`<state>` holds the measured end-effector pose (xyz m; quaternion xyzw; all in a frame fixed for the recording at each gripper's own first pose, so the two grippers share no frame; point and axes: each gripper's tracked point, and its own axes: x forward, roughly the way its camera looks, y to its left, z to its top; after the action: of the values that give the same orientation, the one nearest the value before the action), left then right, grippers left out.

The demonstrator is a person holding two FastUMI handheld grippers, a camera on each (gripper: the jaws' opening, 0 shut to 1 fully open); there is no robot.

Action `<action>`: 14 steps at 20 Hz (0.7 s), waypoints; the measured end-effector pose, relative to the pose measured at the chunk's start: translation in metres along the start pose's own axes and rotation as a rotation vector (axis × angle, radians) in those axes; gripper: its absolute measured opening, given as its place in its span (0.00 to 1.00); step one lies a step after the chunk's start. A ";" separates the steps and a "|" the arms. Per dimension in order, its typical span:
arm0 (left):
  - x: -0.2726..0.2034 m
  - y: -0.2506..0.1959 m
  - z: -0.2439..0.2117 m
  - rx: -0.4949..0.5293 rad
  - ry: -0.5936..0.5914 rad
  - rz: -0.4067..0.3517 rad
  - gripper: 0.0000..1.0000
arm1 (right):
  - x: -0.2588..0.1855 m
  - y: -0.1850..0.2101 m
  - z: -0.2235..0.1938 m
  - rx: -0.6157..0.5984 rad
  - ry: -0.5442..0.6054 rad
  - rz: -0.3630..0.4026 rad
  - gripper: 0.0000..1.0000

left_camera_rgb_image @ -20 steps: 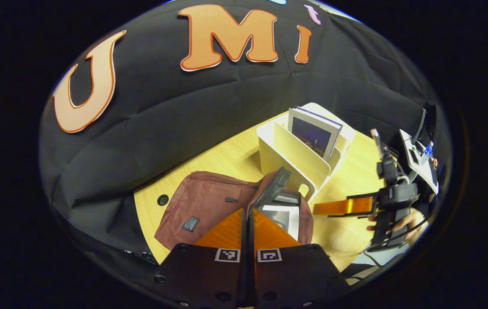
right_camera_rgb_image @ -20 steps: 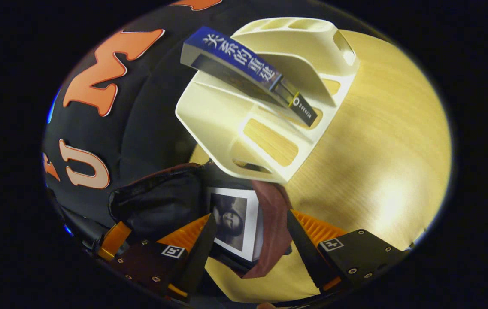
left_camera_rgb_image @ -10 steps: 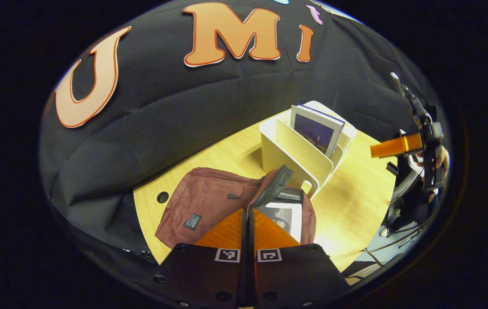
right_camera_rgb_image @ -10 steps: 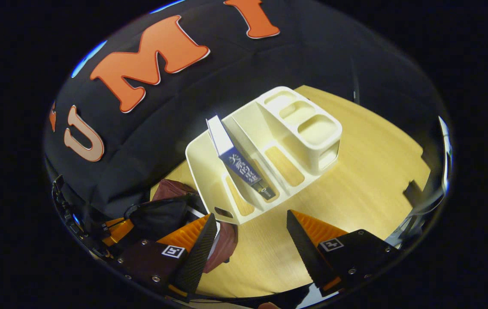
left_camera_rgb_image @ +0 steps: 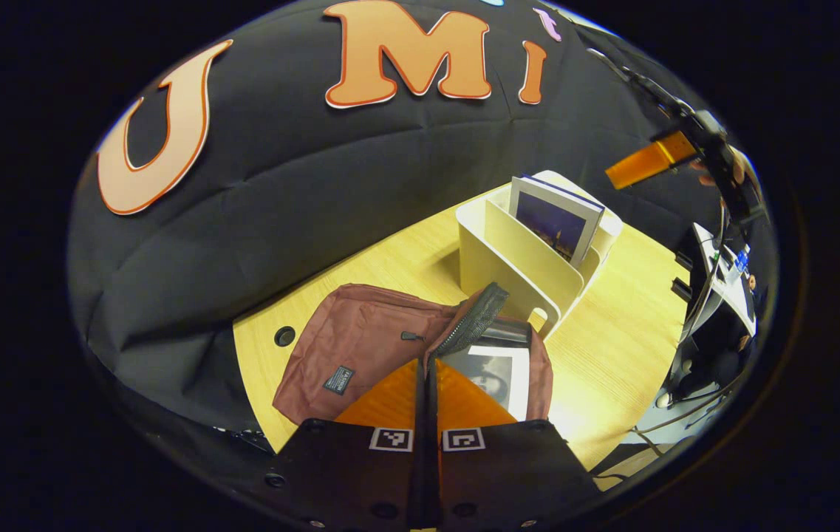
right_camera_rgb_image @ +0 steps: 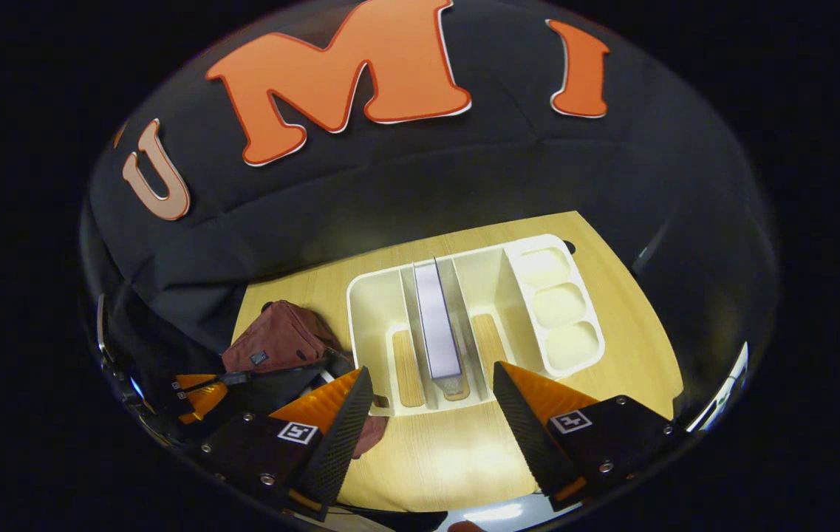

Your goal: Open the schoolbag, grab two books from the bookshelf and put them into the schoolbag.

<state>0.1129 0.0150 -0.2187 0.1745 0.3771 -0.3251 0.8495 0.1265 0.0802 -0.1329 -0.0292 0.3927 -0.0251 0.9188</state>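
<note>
The maroon schoolbag [left_camera_rgb_image: 360, 347] lies open on the wooden table, its zipper flap [left_camera_rgb_image: 473, 321] held up. My left gripper [left_camera_rgb_image: 425, 366] is shut on that flap's edge. A white book with a dark portrait [left_camera_rgb_image: 497, 373] lies inside the bag. The cream bookshelf [left_camera_rgb_image: 516, 258] stands behind, one blue-covered book [left_camera_rgb_image: 556, 225] upright in it. In the right gripper view, my right gripper [right_camera_rgb_image: 431, 371] is open and hangs above the shelf's [right_camera_rgb_image: 375, 295] near edge, with that book [right_camera_rgb_image: 438, 318] in line between its fingers. The schoolbag [right_camera_rgb_image: 279, 343] lies at lower left.
The shelf's right end has three small round-cornered cups [right_camera_rgb_image: 560, 303]. A round hole [left_camera_rgb_image: 284, 336] sits in the table near the bag. Equipment and cables [left_camera_rgb_image: 719, 273] stand past the table's right edge. Bare wood [right_camera_rgb_image: 456, 451] lies in front of the shelf.
My right gripper lifted away from the bag, rose and swung over to face the shelf from above, staying open. The left gripper kept its hold on the flap.
</note>
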 end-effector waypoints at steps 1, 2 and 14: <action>0.000 0.001 -0.001 -0.004 0.003 0.002 0.00 | 0.010 0.000 0.010 -0.027 0.015 -0.010 0.98; 0.001 0.001 -0.002 -0.008 0.006 0.003 0.01 | 0.020 -0.001 0.016 -0.046 0.033 -0.024 0.98; 0.008 0.010 -0.005 -0.015 0.050 0.037 0.01 | 0.117 -0.014 0.001 -0.110 0.347 -0.082 0.99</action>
<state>0.1211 0.0217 -0.2279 0.1833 0.3974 -0.3022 0.8468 0.2073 0.0579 -0.2157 -0.0906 0.5447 -0.0458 0.8324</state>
